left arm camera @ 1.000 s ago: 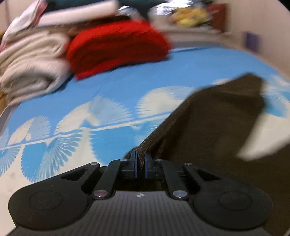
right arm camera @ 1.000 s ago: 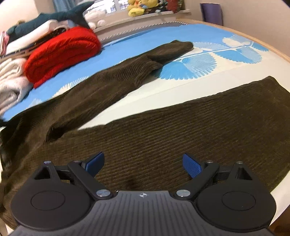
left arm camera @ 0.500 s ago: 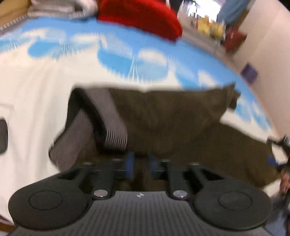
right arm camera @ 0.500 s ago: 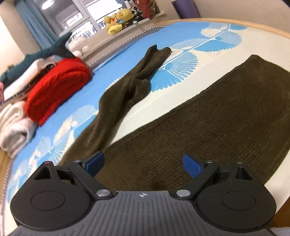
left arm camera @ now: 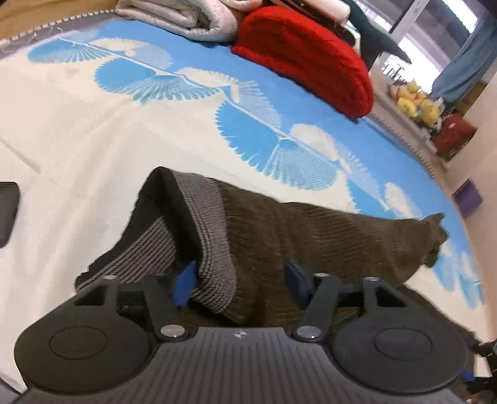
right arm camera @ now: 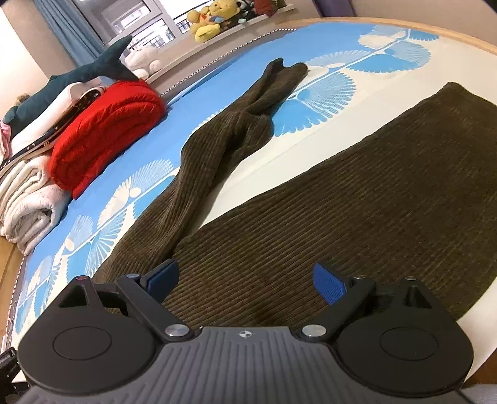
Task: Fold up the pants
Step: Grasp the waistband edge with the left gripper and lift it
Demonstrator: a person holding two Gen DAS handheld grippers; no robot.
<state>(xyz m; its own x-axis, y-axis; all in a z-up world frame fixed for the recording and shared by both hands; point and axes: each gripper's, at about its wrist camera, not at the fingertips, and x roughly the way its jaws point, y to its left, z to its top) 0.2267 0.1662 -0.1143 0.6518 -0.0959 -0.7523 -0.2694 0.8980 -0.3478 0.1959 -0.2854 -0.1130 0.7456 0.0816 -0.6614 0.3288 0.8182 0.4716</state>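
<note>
**Pants spread on the bed, folding barely begun**

Dark brown corduroy pants (right arm camera: 357, 217) lie on a bed (left arm camera: 77, 130) covered with a blue and white fan-print sheet. In the right wrist view, one leg fills the centre and right of the frame, lying flat and smooth. The other leg runs toward the upper middle of the frame, narrow, twisted and bunched along its length.

The right gripper (right arm camera: 245, 279) hovers at the lower middle of its frame over the flat leg, its blue fingers (right arm camera: 329, 282) wide apart and gripping nothing.

In the left wrist view, the ribbed grey waistband (left arm camera: 214, 242) sits at the lower middle of the frame, turned over so the dark lining shows. The left gripper (left arm camera: 240, 278) is opening; part of the waistband lies between its fingers, but the pads do not press on it.

A red folded blanket (left arm camera: 304, 56) and pale folded bedding (left arm camera: 192, 18) rest at the top of that frame, well apart from the pants.

By the look of it, no fold is finished. The twisted leg needs straightening and laying over the flat one, then the length needs folding.
</note>
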